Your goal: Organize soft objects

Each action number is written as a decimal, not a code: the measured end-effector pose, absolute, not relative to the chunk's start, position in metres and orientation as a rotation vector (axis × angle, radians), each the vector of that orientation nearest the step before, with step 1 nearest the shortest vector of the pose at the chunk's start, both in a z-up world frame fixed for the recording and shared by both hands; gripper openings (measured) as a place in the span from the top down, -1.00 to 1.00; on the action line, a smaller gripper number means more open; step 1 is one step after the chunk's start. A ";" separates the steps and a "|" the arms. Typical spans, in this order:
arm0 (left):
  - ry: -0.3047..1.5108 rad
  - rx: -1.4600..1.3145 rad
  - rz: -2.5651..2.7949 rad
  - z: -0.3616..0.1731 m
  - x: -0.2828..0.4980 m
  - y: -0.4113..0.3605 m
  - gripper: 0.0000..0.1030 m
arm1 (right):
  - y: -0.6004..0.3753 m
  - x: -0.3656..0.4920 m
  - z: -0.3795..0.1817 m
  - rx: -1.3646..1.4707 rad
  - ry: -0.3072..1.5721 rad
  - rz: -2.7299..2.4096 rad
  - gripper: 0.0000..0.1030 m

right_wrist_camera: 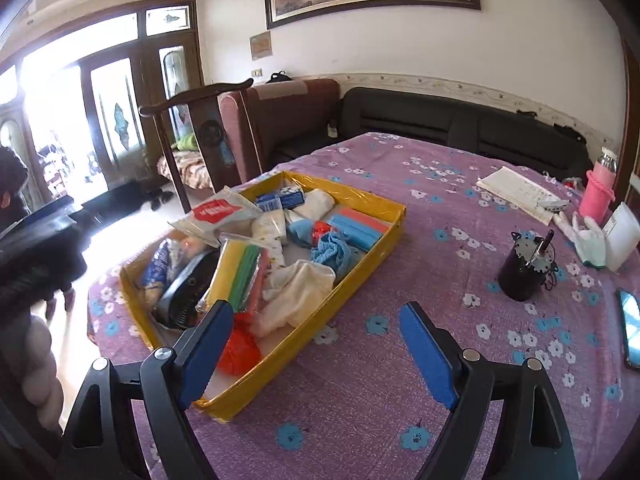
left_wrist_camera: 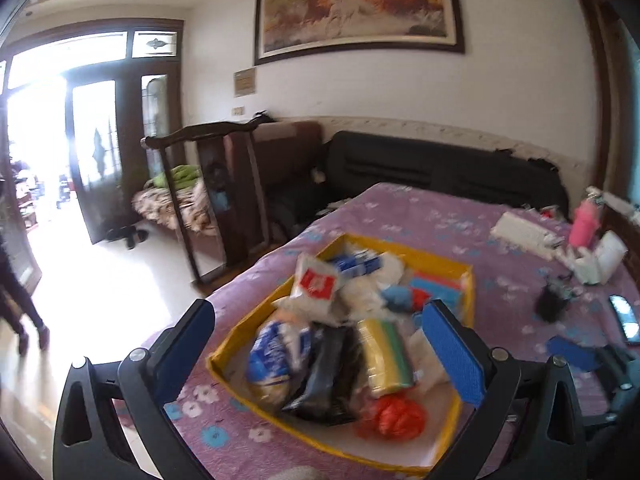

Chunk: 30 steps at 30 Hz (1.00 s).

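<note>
A yellow tray (left_wrist_camera: 224, 356) (right_wrist_camera: 374, 252) sits on a purple flowered tablecloth, piled with soft things. Among them are a red bag (left_wrist_camera: 392, 416) (right_wrist_camera: 240, 348), a white cloth (right_wrist_camera: 296, 292), a blue cloth (right_wrist_camera: 332, 250), a yellow-green pack (left_wrist_camera: 384, 352) (right_wrist_camera: 236, 272), a black pouch (left_wrist_camera: 324, 372) and a white packet with a red label (left_wrist_camera: 316, 280). My left gripper (left_wrist_camera: 320, 308) hangs open over the tray's near end, holding nothing. My right gripper (right_wrist_camera: 316, 308) stands open above the tray's near right wall and the cloth beside it, also holding nothing.
To the right of the tray stand a black cup with a pen (right_wrist_camera: 520, 272), a phone (right_wrist_camera: 630, 324), a pink bottle (right_wrist_camera: 598, 196), papers (right_wrist_camera: 516, 192) and a white glove (right_wrist_camera: 588, 236). A black sofa (right_wrist_camera: 440, 120) runs behind the table. A person's legs (left_wrist_camera: 24, 312) stand at the left.
</note>
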State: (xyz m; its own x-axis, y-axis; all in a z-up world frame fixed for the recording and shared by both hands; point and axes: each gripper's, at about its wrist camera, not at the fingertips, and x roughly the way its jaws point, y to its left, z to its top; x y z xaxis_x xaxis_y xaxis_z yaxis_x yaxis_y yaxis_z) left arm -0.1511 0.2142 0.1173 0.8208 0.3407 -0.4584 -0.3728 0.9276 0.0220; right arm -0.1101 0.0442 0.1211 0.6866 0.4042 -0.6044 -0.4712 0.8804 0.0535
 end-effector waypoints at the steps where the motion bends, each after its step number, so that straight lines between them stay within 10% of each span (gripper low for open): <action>1: 0.481 -0.066 0.401 0.114 -0.151 0.218 -1.00 | 0.048 -0.112 0.121 -0.127 0.644 0.484 -0.75; 30: 0.655 -0.169 0.419 0.075 -0.141 0.264 -1.00 | 0.113 -0.118 0.103 -0.311 0.653 0.452 -0.83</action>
State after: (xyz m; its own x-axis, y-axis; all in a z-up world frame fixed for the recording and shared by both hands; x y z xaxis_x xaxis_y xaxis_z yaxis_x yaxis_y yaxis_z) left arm -0.1407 0.2642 0.0749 0.7132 0.3242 -0.6215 -0.4290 0.9031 -0.0212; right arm -0.1180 0.1126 0.1030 0.7031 0.3039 -0.6429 -0.4950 0.8583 -0.1356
